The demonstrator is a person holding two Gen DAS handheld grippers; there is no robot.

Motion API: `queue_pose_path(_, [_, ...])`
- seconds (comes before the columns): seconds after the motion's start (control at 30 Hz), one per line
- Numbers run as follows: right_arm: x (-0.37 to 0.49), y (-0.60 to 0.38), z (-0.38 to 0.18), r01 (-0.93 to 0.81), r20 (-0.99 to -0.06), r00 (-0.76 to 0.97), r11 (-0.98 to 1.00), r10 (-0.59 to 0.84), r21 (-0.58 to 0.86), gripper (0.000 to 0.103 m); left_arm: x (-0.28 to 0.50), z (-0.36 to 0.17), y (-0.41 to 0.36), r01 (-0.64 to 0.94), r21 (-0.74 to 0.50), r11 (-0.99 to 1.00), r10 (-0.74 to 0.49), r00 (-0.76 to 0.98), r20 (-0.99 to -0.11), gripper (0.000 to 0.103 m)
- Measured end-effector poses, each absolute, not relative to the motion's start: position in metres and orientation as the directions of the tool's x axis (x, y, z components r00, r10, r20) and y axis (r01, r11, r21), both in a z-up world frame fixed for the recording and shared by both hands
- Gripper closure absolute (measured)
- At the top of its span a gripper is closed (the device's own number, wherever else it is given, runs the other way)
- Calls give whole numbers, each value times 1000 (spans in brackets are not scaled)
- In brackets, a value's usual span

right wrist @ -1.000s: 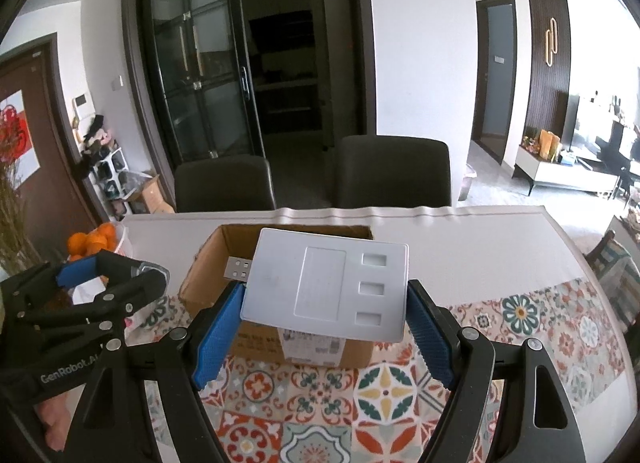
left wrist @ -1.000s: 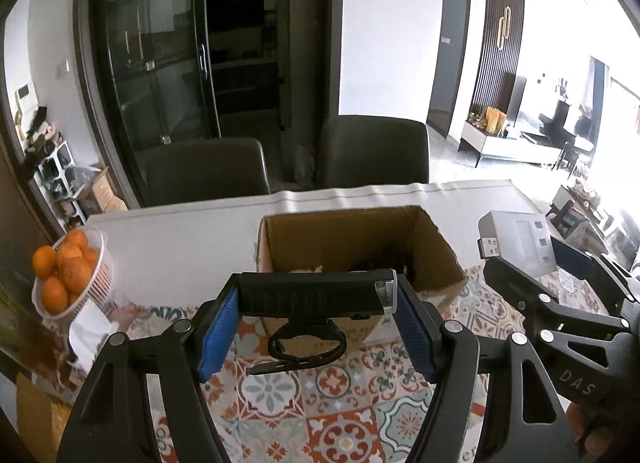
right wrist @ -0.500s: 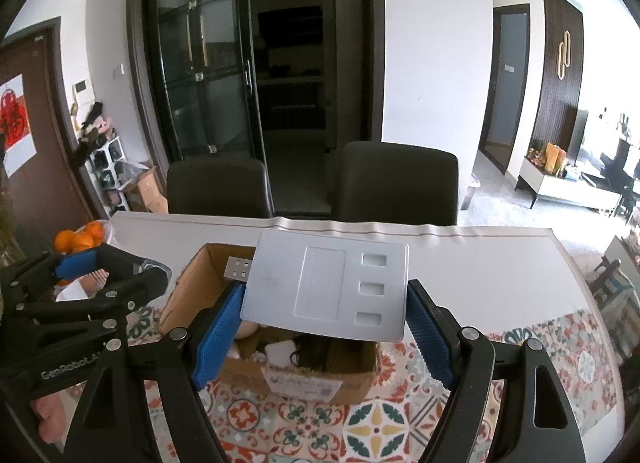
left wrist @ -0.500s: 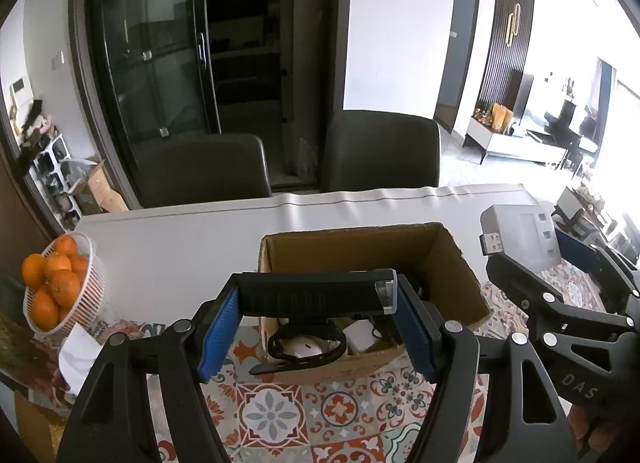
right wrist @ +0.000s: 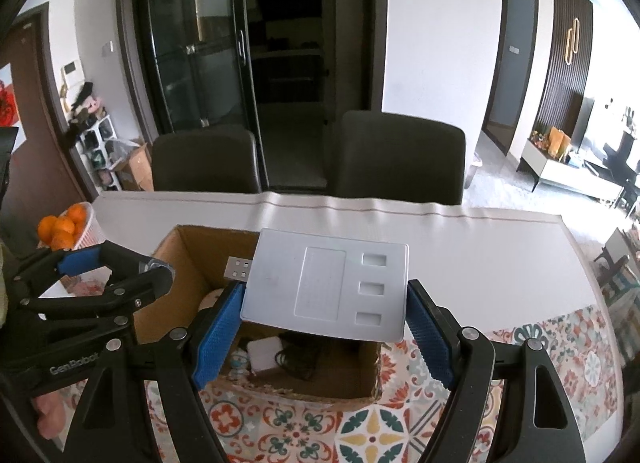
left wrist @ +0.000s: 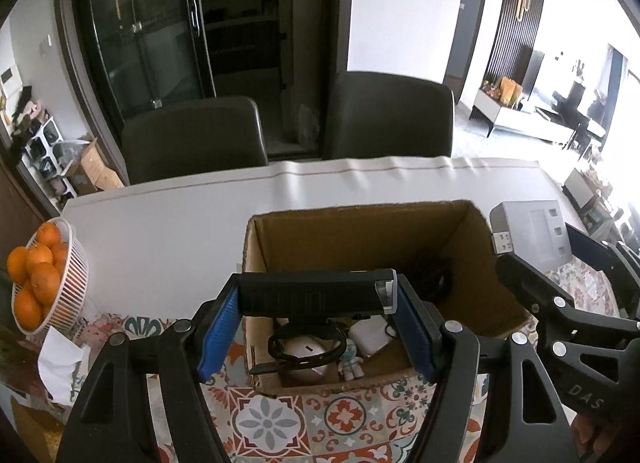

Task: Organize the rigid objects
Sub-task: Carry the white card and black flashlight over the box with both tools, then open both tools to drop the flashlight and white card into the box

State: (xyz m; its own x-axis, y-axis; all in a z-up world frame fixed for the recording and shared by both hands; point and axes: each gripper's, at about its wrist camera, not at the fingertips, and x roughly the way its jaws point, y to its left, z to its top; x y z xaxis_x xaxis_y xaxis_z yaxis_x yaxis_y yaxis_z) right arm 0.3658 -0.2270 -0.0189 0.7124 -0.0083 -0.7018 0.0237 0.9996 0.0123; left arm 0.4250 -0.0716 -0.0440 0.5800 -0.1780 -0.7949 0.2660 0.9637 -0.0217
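Holding a black bar (left wrist: 316,291) across its blue pads, the left gripper (left wrist: 318,327) is pinched on this bar and hangs over the near side of the open box (left wrist: 360,239). A black strap loop (left wrist: 306,345) hangs under the bar, above the things inside the box. The right gripper (right wrist: 322,327) is pinched on a grey flat device (right wrist: 326,289), which has a metal plug (right wrist: 239,267) at its left corner; the device is held flat over the box, a little tilted. In the left view the same device (left wrist: 530,233) is seen at the right of the box, just beside its right wall. Inside the box lie a white charger (right wrist: 262,351), a black cable (right wrist: 300,357) and a small figure (left wrist: 352,363). The box stands on a table (left wrist: 160,231), partly on a patterned cloth (left wrist: 280,419). A basket of oranges (left wrist: 40,275) stands at the left edge of the table.
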Motion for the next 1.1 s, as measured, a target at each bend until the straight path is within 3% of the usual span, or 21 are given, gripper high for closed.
queue_pose_path(0.37, [381, -226, -40, 17, -739, 673, 1000, -7, 6, 24, 437, -70, -69, 254, -41, 966, -171, 515, -840, 31])
queue_pose_path(0.63, [386, -220, -49, 1, -756, 655, 1000, 6, 10, 24, 427, -68, -54, 196, 10, 981, -102, 555, -826, 18])
queue_pose_path(0.97, [381, -204, -51, -7, -776, 631, 1000, -7, -15, 16, 408, -59, -28, 114, 42, 993, -33, 581, -813, 15])
queue_pose_path(1.1, [364, -200, -45, 7, -769, 639, 1000, -15, -13, 16, 391, -47, -23, 104, 59, 993, -17, 612, -791, 8])
